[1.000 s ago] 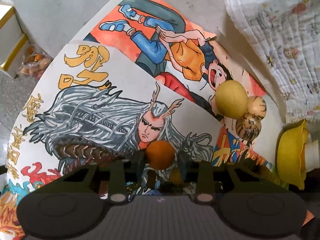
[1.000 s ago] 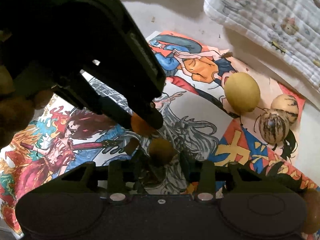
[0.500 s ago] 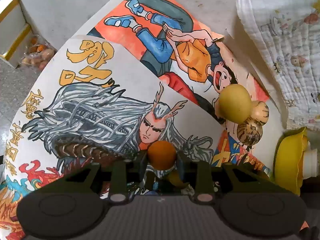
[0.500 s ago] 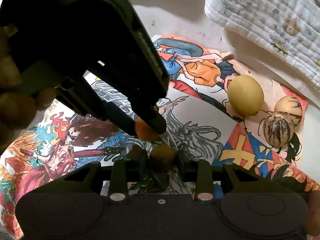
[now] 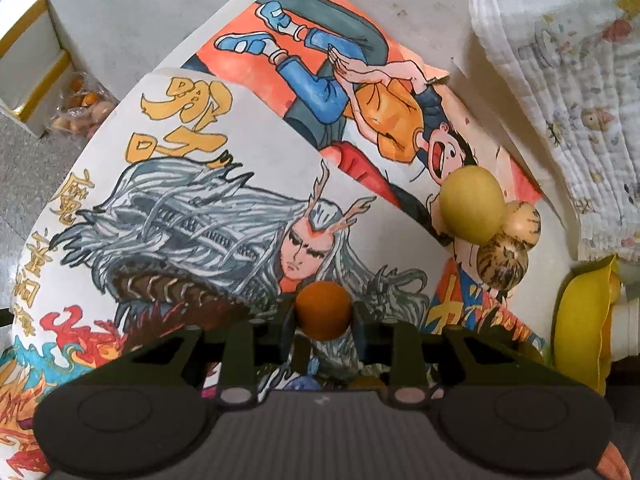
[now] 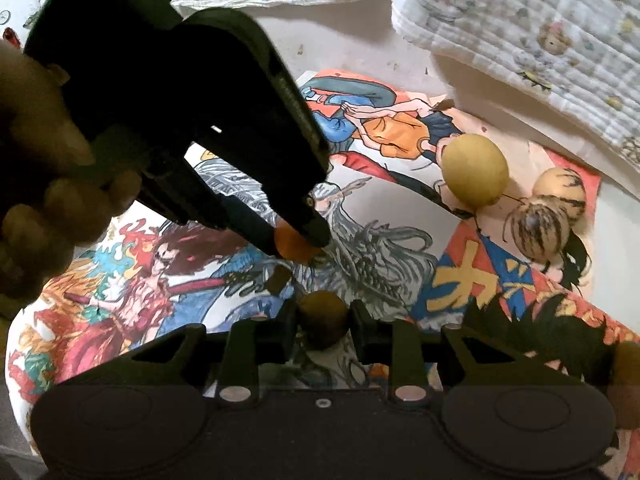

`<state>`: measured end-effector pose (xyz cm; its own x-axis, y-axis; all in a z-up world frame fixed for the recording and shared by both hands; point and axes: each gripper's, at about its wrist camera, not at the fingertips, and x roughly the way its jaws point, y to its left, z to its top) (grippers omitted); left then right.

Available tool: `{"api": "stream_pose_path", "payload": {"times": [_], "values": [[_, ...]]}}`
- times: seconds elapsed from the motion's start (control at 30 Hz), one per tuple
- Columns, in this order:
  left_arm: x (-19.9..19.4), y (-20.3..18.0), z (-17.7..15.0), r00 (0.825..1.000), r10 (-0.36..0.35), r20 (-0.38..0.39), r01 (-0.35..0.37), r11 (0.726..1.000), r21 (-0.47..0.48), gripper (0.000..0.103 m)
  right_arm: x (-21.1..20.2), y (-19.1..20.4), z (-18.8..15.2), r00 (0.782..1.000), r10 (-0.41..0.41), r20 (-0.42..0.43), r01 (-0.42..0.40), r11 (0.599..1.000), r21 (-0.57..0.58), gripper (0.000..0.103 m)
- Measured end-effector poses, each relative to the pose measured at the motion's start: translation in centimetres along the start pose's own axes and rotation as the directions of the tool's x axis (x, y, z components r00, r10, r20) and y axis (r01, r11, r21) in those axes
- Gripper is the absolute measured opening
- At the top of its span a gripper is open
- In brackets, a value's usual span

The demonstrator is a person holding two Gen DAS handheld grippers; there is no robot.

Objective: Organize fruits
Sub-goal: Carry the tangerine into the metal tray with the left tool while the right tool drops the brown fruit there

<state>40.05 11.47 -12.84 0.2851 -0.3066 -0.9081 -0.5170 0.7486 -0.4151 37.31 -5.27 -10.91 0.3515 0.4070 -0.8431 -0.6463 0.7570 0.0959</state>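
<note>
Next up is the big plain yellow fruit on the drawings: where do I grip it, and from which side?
Grip the big yellow fruit across its short middle, coming from above. It lies on its side, egg-shaped. Set the fingers on its upper-left and lower-right flanks; two striped fruits crowd its right end.

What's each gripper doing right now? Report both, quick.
Left gripper: closed on the small orange fruit.
Right gripper: closed on the small brownish fruit.

Small orange fruit (image 5: 323, 311), clamped upright
</note>
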Motion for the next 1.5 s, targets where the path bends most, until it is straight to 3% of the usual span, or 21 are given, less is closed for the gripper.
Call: {"api": "stream_pose_path", "payload": {"times": [0.43, 0.93, 1.27, 1.5], "values": [[-1.5, 0.6, -3.3, 1.0, -0.027, -0.005, 0.027, 0.999, 0.029, 0.032, -4.8, -0.5, -3.1, 0.998, -0.04, 0.048, 0.039, 0.999, 0.02, 0.03], [-3.2, 1.3, -9.1, 0.998, -0.024, -0.062, 0.027, 0.999, 0.047, 0.032, -6.6, 0.7, -6.0, 1.0, -0.004, 0.001, 0.004, 1.0, -0.006, 0.03], [-2.8, -0.5, -11.3, 0.994, 0.077, -0.079, -0.061, 0.98, 0.19, 0.032, -6.4, -0.4, -7.2, 0.997, -0.007, -0.071, 0.011, 0.999, 0.045, 0.03], [-2.4, -1.2, -11.7, 0.986, 0.144, -0.083, -0.119, 0.96, 0.253, 0.033, -5.9, -2.5, -7.9, 0.993, 0.051, -0.109, -0.027, 0.977, 0.211, 0.032]]}}
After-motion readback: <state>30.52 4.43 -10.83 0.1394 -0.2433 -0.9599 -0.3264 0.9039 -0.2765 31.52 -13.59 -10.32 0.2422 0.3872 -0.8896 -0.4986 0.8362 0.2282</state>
